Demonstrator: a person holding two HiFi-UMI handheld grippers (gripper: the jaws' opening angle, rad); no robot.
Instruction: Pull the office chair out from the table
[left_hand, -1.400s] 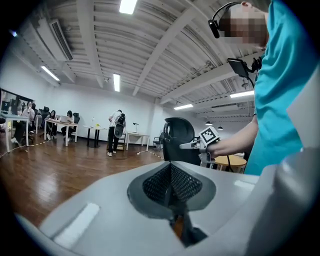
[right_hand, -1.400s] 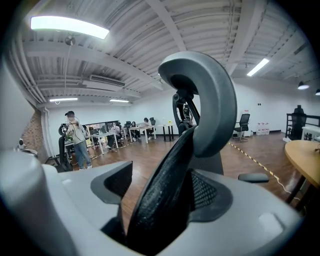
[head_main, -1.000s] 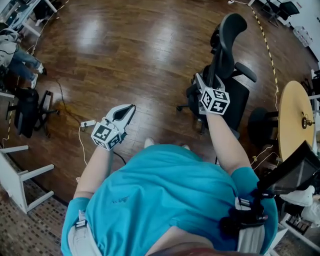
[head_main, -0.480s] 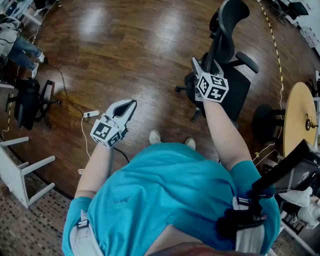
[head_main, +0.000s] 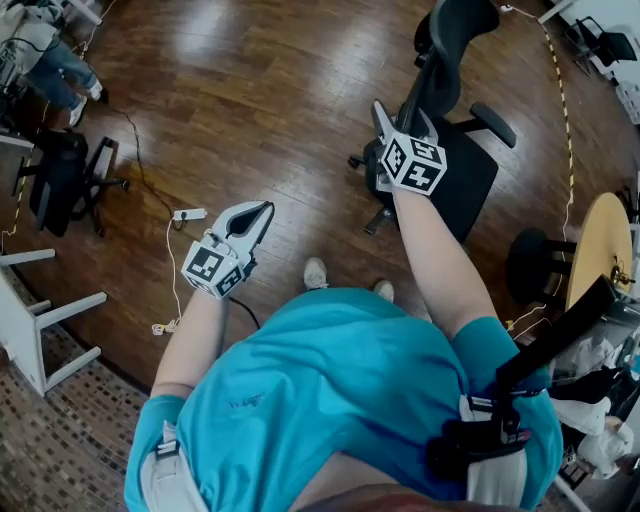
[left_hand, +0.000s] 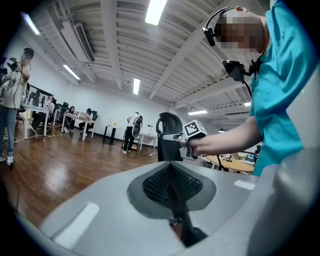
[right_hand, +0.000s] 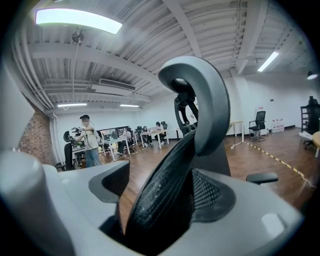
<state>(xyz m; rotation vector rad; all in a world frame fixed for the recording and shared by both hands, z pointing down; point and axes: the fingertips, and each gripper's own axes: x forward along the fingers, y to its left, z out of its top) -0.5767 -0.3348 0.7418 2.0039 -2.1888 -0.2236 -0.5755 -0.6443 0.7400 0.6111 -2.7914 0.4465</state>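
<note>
Head view: square-markered right gripper's (head_main: 402, 114) jaws are opening around the office chair (head_main: 470, 185).

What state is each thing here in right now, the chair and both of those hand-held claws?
office chair, upright on its wheels, standing apart from the round table.
right gripper, jaws opening, edge of the backrest between them.
left gripper, jaws together, holding nothing.
</note>
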